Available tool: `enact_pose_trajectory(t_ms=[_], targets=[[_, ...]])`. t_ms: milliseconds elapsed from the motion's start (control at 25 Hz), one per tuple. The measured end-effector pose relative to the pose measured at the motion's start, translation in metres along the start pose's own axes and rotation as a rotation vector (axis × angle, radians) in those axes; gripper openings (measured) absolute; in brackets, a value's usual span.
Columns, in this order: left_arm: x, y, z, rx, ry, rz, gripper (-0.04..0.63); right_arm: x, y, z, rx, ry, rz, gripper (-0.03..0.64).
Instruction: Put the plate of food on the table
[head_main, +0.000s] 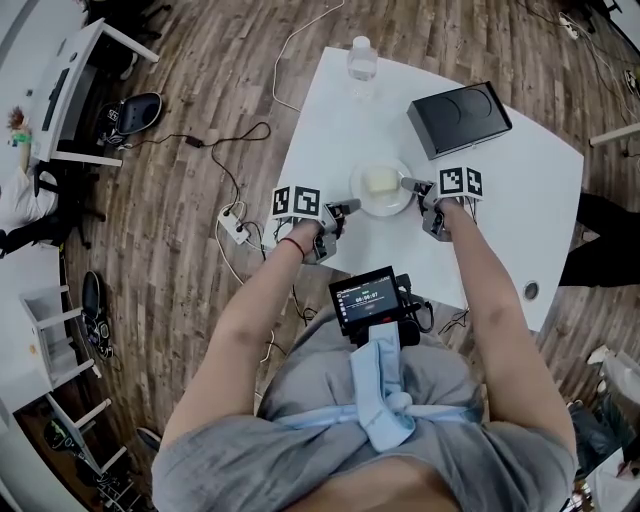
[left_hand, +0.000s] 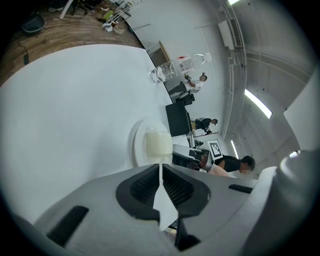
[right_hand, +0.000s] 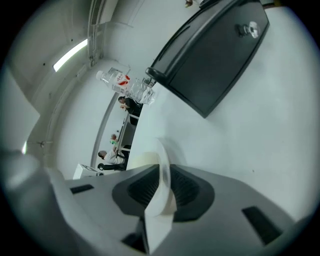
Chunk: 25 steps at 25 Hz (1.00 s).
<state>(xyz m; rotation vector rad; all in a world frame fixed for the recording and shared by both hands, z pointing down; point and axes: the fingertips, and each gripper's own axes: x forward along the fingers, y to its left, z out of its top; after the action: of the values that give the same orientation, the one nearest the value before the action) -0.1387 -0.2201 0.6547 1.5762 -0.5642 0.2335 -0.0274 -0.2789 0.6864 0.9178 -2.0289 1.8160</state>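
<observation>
A white plate (head_main: 394, 206) with a pale block of food (head_main: 380, 181) hangs level over the white counter (head_main: 520, 200), with the left tongs (head_main: 348, 208) clamped on its left rim and the right tongs (head_main: 410, 184) on its right rim, so both are equally near.

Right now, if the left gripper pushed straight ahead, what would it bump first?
The left gripper is clamped on the plate by its rim, so next in line is probably the pale block of food on it, though depth is hard to judge.
</observation>
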Motion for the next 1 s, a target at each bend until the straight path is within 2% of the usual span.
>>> enact_pose_trajectory(t_ms=[200, 480, 600, 760, 1000], targets=[[0.003, -0.002, 0.000, 0.016, 0.010, 0.000, 0.028, -0.003, -0.003, 0.001, -0.121, 0.007, -0.094, 0.068], [0.005, -0.006, -0.004, 0.037, 0.030, -0.005, 0.028, -0.015, -0.017, -0.003, -0.257, 0.035, -0.267, 0.069], [0.005, -0.010, -0.004, 0.049, 0.031, -0.014, 0.028, -0.023, -0.020, -0.007, -0.291, 0.036, -0.305, 0.067], [0.003, -0.015, 0.002, 0.105, 0.022, -0.011, 0.028, -0.031, -0.007, -0.008, -0.337, -0.010, -0.279, 0.067], [-0.006, -0.035, 0.009, 0.255, -0.018, -0.028, 0.028, -0.048, 0.037, -0.015, -0.468, -0.136, -0.177, 0.067]])
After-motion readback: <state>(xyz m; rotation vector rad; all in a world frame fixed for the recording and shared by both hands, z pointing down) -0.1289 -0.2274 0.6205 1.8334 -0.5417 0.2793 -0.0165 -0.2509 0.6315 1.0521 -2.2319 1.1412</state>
